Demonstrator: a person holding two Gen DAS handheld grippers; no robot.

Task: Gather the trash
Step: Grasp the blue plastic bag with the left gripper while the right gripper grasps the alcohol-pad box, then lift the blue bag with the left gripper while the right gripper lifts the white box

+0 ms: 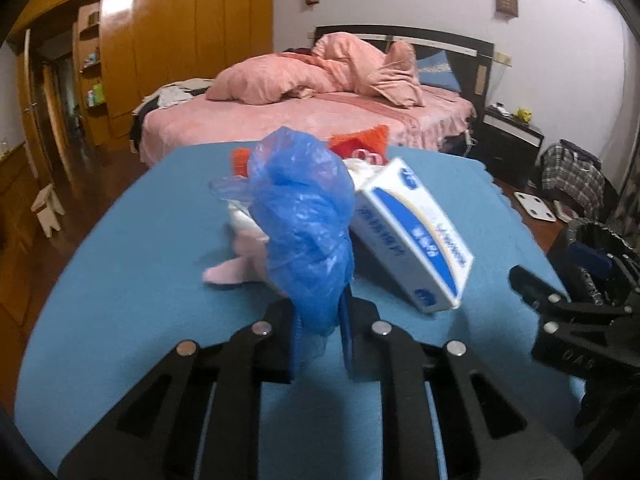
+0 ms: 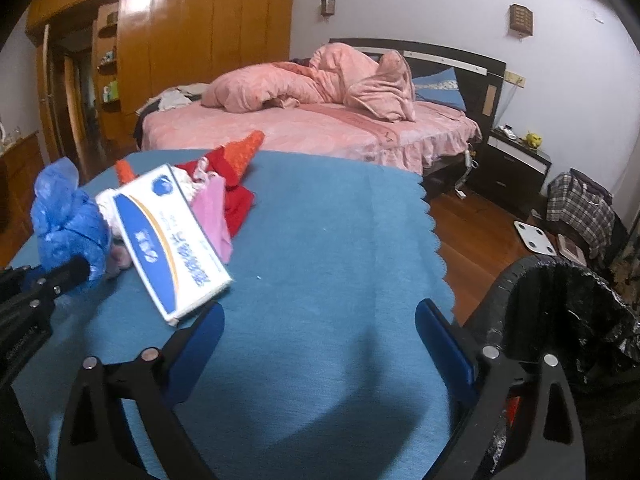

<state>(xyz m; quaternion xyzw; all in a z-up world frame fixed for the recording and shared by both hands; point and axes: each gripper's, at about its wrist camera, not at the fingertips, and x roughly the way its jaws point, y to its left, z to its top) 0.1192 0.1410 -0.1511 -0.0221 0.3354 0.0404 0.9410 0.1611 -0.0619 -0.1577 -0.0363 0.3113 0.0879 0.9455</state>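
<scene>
On the counter (image 2: 320, 240), your status reads:
Bin (image 2: 560, 320): beside the counter's right edge, ready for trash.
Blue bag (image 1: 304, 220): pinched by your left gripper (image 1: 320, 332) for lifting.
Right gripper (image 2: 320, 332): spread, empty.

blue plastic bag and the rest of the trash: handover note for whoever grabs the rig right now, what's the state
Left gripper: shut on the blue plastic bag, above the blue tablecloth.
Right gripper: jaws open, empty, beside the black-lined bin.
Still on the table: white and blue box, pink and red cloth pile.
Done: bag gripped.
Left: drop the bag into the bin, then deal with the box.
</scene>
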